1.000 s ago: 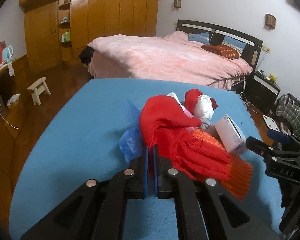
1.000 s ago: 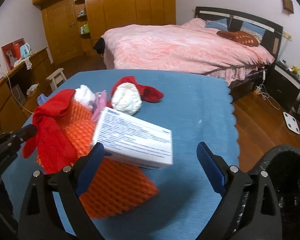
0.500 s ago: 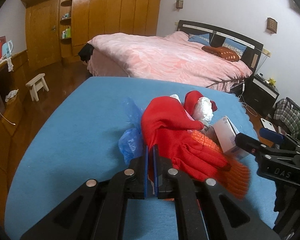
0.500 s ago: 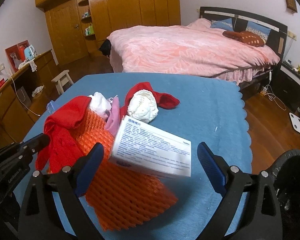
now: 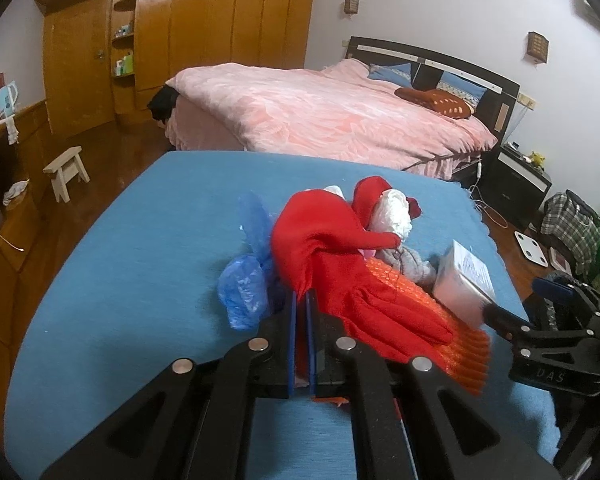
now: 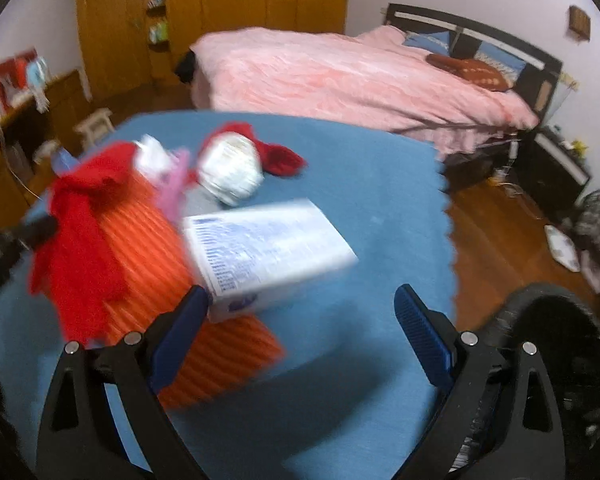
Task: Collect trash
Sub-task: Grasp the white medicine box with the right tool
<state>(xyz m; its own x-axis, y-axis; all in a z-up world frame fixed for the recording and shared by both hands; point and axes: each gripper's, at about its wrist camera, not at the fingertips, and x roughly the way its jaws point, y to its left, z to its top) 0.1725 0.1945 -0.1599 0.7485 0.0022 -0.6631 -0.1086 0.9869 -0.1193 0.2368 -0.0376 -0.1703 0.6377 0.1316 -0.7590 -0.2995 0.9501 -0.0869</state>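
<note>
A pile of trash lies on the blue-covered table (image 5: 140,240). In it are a red glove (image 5: 332,264), an orange foam net (image 5: 452,332), a white printed box (image 5: 460,280), a blue plastic bag (image 5: 244,284) and a white crumpled wad (image 5: 392,212). My left gripper (image 5: 300,300) is shut on the red glove's edge. My right gripper (image 6: 300,294) stands open around the near end of the white box (image 6: 268,248). Its left pad touches the box's corner, while the right pad is well clear. The box rests tilted on the orange net (image 6: 148,248).
A black bin (image 6: 532,292) stands off the table's right edge, by my right gripper. A red cloth (image 6: 280,158) and a grey rag (image 5: 408,260) lie in the pile. Beyond the table are a pink bed (image 5: 320,116), wooden wardrobes and a small stool (image 5: 66,172).
My right gripper has pushed in on the white box, which now sits between its fingers against the left pad; that view is motion-blurred. The left gripper kept still, shut on the glove.
</note>
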